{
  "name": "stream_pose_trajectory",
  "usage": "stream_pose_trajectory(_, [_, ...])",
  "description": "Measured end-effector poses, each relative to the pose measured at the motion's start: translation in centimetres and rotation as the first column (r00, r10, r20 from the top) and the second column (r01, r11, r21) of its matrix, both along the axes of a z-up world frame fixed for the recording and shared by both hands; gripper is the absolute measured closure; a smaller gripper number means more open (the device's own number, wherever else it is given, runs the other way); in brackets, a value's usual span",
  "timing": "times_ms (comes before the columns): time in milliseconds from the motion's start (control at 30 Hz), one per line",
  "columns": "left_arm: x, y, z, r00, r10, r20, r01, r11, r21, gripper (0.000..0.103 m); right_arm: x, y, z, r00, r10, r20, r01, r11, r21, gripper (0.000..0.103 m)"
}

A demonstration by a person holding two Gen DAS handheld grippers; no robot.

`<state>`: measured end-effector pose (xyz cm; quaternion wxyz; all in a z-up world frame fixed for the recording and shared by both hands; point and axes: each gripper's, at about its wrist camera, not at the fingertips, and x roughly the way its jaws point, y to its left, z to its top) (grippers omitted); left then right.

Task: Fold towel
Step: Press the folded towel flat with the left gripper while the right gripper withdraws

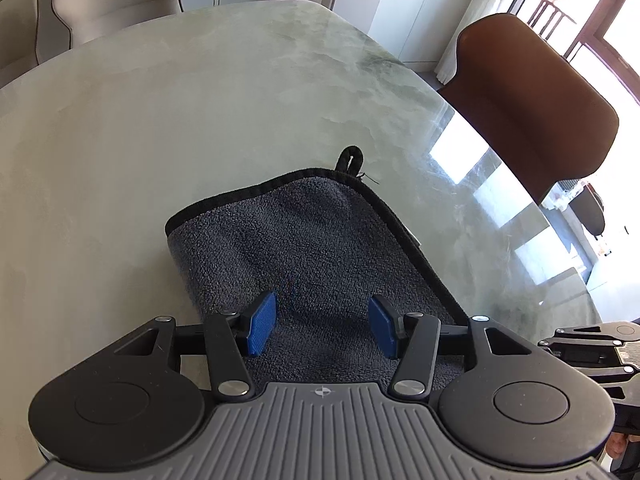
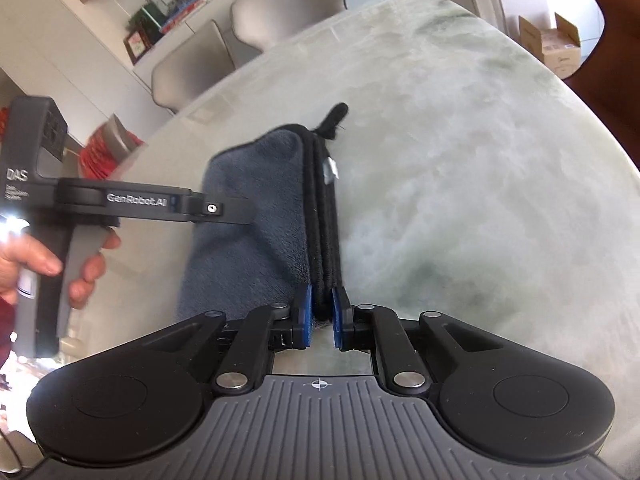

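Towel [image 1: 304,248], dark grey terry with black piping, lies folded on the pale marbled surface [image 1: 200,100]. Our right gripper [image 2: 322,312] clamps its stacked edges; our left gripper [image 1: 322,326] hovers released. We should align the edges before pressing flat.

Folded towel [image 1: 304,248] on marble table [image 1: 200,92]

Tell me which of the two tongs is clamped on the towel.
The right tongs: their blue pads pinch the black-trimmed edge of the folded grey terry towel. The left tongs stand open above it, pads apart.
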<state>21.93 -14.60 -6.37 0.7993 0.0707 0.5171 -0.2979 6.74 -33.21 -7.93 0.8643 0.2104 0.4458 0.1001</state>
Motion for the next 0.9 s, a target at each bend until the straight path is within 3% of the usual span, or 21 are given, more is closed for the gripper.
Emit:
stream_pose_trajectory(133, [0.4,0.1,0.8,1.000,-0.004,0.023,0.005,1.000,-0.010,0.049,0.8,0.8,1.8,0.998,0.019,0.061,-0.014,0.996,-0.087,0.078])
stream_pose_trajectory(200, [1.0,0.1,1.2,0.999,0.002,0.041,-0.001,1.000,-0.021,0.049,1.4,1.4,2.5,0.994,0.050,0.097,-0.039,0.993,-0.115,0.078])
stream_pose_trajectory(300, [2.2,0.0,1.4,0.998,0.021,0.054,-0.019,0.999,-0.026,0.049,2.4,2.1,2.5,0.987,0.095,0.129,-0.088,0.994,-0.063,0.078])
stream_pose_trajectory(533, [4.5,0.1,-0.6,0.999,0.050,0.021,-0.050,0.999,-0.003,0.049,4.1,4.0,0.1,0.987,0.156,0.046,-0.150,0.982,-0.116,0.078])
stream_pose_trajectory(667, [4.5,0.1,-0.5,0.999,0.027,0.036,-0.027,0.999,-0.018,0.049,4.3,3.9,0.3,0.984,0.171,0.052,-0.164,0.980,-0.115,0.078])
stream_pose_trajectory(800, [4.8,0.1,0.7,0.996,0.024,0.082,-0.018,0.997,-0.076,0.049,5.0,4.3,1.4,0.975,0.188,0.118,-0.169,0.974,-0.150,0.078])
stream_pose_trajectory(900, [5.7,-0.2,-0.1,0.998,0.025,0.063,-0.023,0.999,-0.033,0.049,6.2,4.8,1.4,0.973,0.192,0.130,-0.168,0.970,-0.174,0.078])
